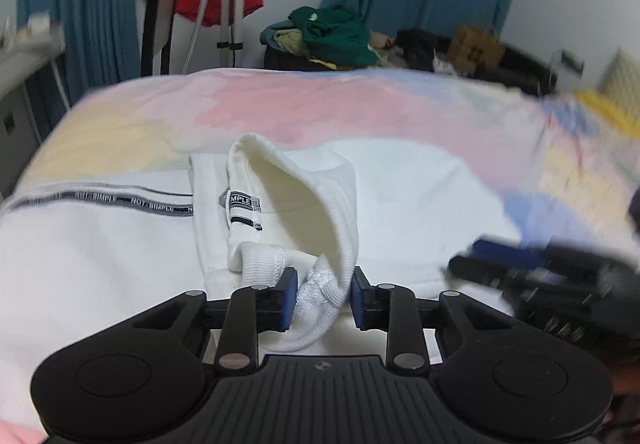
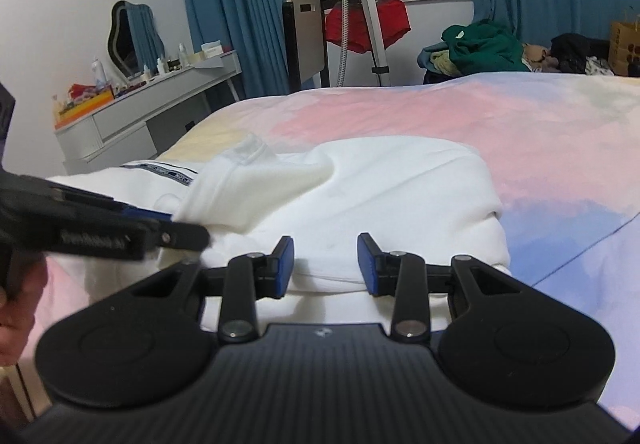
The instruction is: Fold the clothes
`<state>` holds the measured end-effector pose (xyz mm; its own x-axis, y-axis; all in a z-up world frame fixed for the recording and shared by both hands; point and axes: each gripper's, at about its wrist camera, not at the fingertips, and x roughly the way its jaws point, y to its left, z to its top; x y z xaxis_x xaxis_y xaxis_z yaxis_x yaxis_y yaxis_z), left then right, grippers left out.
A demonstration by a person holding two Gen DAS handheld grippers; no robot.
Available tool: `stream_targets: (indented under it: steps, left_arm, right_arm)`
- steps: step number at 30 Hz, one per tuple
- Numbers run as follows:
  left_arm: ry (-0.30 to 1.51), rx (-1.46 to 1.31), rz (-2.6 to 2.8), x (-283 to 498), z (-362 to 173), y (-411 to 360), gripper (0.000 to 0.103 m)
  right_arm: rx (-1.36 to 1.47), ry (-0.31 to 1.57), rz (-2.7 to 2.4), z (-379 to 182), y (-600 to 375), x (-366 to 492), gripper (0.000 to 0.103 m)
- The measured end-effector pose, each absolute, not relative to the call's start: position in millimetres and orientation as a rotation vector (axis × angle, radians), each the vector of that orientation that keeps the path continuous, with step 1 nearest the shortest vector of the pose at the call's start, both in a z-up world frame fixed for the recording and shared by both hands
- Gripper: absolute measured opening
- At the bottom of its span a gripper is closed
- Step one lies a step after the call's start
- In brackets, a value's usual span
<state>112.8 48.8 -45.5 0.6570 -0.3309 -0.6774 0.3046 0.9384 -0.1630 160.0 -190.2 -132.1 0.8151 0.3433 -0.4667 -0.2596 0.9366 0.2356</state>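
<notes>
A white sweatshirt (image 1: 120, 244) with a black lettered stripe lies on the pastel bedspread (image 1: 320, 104). My left gripper (image 1: 325, 296) is shut on the ribbed white cuff (image 1: 320, 300) of its sleeve, which loops up from the garment. My right gripper (image 2: 326, 264) is open and empty, just above the folded near edge of the sweatshirt (image 2: 380, 184). It also shows blurred at the right of the left wrist view (image 1: 540, 268). The left gripper shows at the left of the right wrist view (image 2: 120, 228).
A pile of green and dark clothes (image 2: 484, 48) lies beyond the bed's far edge. A tripod with a red garment (image 2: 368, 24) stands by the blue curtains. A grey dressing table (image 2: 152, 92) with a mirror and bottles stands at the left.
</notes>
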Motion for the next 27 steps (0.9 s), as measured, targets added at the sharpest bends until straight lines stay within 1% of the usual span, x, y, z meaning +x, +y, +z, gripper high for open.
stream_targets:
  steps: [1,2,5,9,13,15,19,22,24,25,27]
  left_arm:
    - [0.78,-0.107,-0.369,114.0,-41.2,59.1,0.022]
    - [0.786,-0.178,-0.376,115.5,-37.5,69.8,0.014]
    - [0.825,-0.392,-0.384,124.4,-34.6,104.8,0.009]
    - [0.933,-0.533,-0.325,140.5,-55.7,130.4,0.009]
    - [1.004,-0.509,-0.25,145.5,-73.9,128.7,0.012]
    - [1.015,-0.501,-0.241,145.3,-76.3,128.0,0.015]
    - [0.984,-0.518,-0.24,138.7,-70.8,130.9,0.018]
    - [0.965,-0.528,-0.251,131.7,-64.4,131.9,0.017]
    - [0.951,-0.535,-0.259,127.0,-60.1,132.6,0.009]
    - [0.945,-0.539,-0.263,124.6,-58.0,132.9,0.009]
    - [0.932,-0.546,-0.27,119.9,-53.7,133.6,0.008]
  right_arm:
    - [0.191,0.533,0.324,-132.9,-192.0,159.7,0.037]
    - [0.224,0.54,0.325,-133.7,-194.4,159.5,0.037]
    - [0.321,0.558,0.331,-135.9,-201.8,159.0,0.037]
    - [0.439,0.574,0.346,-137.7,-211.8,158.1,0.037]
    - [0.529,0.605,0.358,-143.0,-217.3,158.7,0.038]
    - [0.567,0.624,0.356,-147.2,-220.2,159.3,0.04]
    - [0.69,0.647,0.353,-157.3,-231.8,161.6,0.04]
    - [0.844,0.648,0.39,-165.2,-243.9,163.6,0.04]
    - [0.947,0.658,0.432,-172.5,-248.1,166.6,0.04]
    - [0.998,0.664,0.454,-176.3,-249.9,168.2,0.041]
    - [1.063,0.674,0.462,-183.3,-251.6,170.1,0.05]
